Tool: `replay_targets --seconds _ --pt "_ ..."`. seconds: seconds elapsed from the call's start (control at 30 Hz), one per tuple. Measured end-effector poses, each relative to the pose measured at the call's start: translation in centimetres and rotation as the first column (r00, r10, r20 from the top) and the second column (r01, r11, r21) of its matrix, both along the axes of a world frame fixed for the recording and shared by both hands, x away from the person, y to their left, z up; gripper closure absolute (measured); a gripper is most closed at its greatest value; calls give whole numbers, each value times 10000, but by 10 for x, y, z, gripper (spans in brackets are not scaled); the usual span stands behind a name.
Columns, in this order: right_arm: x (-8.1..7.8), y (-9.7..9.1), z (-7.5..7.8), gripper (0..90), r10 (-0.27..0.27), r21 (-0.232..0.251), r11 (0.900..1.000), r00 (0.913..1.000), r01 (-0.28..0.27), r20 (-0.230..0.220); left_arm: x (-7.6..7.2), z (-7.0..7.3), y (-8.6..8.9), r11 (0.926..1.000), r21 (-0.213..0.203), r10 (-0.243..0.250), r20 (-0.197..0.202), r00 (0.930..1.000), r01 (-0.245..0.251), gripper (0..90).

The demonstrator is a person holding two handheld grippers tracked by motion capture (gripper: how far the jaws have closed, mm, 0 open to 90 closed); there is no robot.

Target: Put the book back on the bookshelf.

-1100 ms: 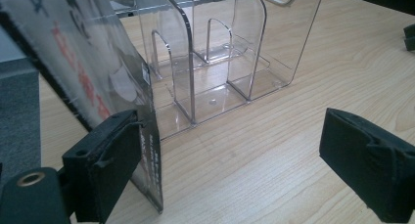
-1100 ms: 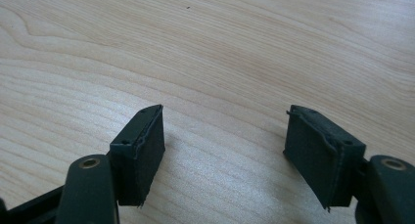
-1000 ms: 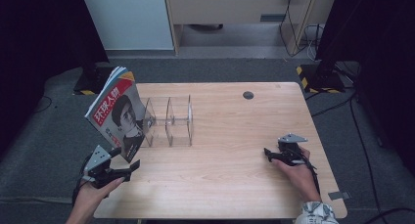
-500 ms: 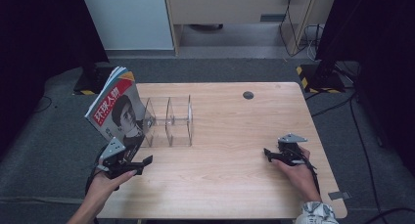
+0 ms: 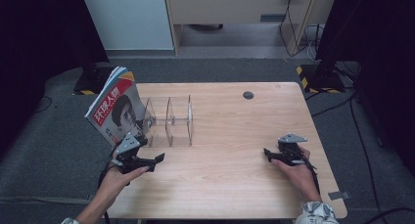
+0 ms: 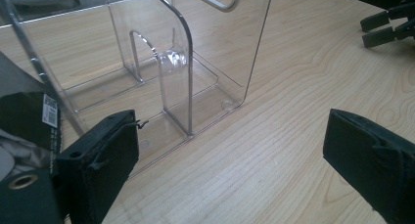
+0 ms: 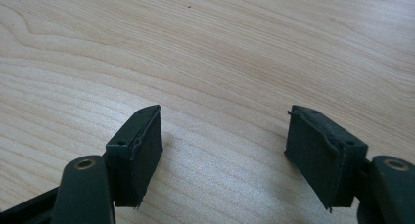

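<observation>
A clear acrylic file rack [image 5: 169,120] stands on the wooden table [image 5: 230,185], left of centre. A magazine [image 5: 117,109] with a face on its cover leans tilted in the rack's left end. My left gripper [image 5: 157,159] is open just in front of the rack, jaws pointing right, nothing between them. In the left gripper view the rack [image 6: 161,62] stands close ahead, and the magazine's dark lower corner [image 6: 29,121] is at the left edge. My right gripper [image 5: 267,153] rests low near the table's right front, open and empty; its jaws [image 7: 225,153] stand apart over bare wood.
A small dark round grommet [image 5: 248,95] sits at the table's back right. The other gripper's jaw tips [image 6: 386,28] show at the top right of the left gripper view. Grey floor, cables and a cabinet lie beyond the table.
My left gripper has moved rightward along the table's front left, from beside the magazine to in front of the rack. The right gripper has stayed put.
</observation>
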State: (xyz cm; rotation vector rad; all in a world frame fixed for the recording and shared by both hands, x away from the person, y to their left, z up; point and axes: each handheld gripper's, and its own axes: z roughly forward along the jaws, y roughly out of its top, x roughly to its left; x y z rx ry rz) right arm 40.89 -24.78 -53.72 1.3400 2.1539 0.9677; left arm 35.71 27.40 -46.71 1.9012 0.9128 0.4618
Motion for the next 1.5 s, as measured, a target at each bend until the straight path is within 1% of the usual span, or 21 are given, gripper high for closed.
replay_targets --seconds 0.03,0.1,0.13,0.33,0.47,0.5,0.53,0.63,0.73,0.77,0.87,0.93,0.97,1.03,1.07,1.1,1.2,1.33,1.37,1.4,1.5 --pt "0 0 0 297 1 0 10000 10000 -1 1 0 0 -1 10000 2 35 -72 10000 -35 59" --pt "0 0 0 297 2 0 10000 10000 -2 2 1 0 -3 10000 -22 56 -87 9999 -56 59" --pt "0 0 0 297 2 1 10000 10000 -2 1 2 0 -6 10000 -63 72 -211 9998 -73 59" --pt "0 0 0 296 9 -1 10000 10000 -9 -2 5 -1 -13 10000 -25 -43 -237 9997 43 58" --pt "0 0 0 295 8 4 10000 10000 -8 -2 8 -2 -24 9998 126 -171 -243 9996 174 58" --pt "0 0 0 295 8 4 10000 10000 -8 -2 8 -2 -24 9998 126 -171 -243 9996 174 58" --pt "0 0 0 295 14 -4 10000 10000 -14 0 9 -3 -28 9995 181 -255 -243 9994 260 57" --pt "0 0 0 294 29 -33 10000 10000 -29 31 10 -5 -33 9994 206 -288 -296 9991 294 56" --pt "-1 0 0 293 29 -20 10000 10000 -29 40 14 -8 -42 9987 295 -399 -396 9984 411 56" --pt "-1 0 0 293 29 -20 10000 10000 -29 40 14 -8 -42 9987 295 -399 -396 9984 411 56" --pt "0 0 0 290 54 -29 10000 10000 -54 48 17 -11 -53 9981 308 -517 -505 9974 533 56" --pt "0 0 0 290 56 -32 10000 10000 -56 50 18 -12 -55 9978 324 -554 -525 9971 572 56" --pt "0 0 0 289 62 -36 10000 10000 -62 52 19 -14 -61 9972 372 -626 -574 9964 648 56" --pt "0 1 0 289 54 -29 10000 10000 -54 42 20 -15 -63 9971 375 -645 -598 9961 668 56" --pt "0 1 0 289 77 -41 10000 9999 -77 65 20 -16 -67 9963 488 -676 -628 9957 707 56" --pt "0 1 0 289 77 -41 10000 9999 -77 65 20 -16 -67 9963 488 -676 -628 9957 707 56" --pt "0 1 0 284 91 -37 10000 9999 -91 55 21 -21 -76 9958 518 -721 -735 9947 760 56" --pt "0 1 0 282 111 -48 9999 9999 -111 62 21 -25 -87 9939 659 -829 -847 9930 886 56" --pt "0 1 0 282 110 -46 9999 9999 -109 58 21 -25 -87 9939 659 -829 -847 9930 886 57" --pt "0 1 0 282 116 -52 9999 9999 -116 62 21 -28 -93 9920 737 -960 -897 9913 1027 56" --pt "-1 1 0 282 124 -44 9999 9999 -124 57 20 -31 -103 9873 975 -1161 -930 9889 1251 56"
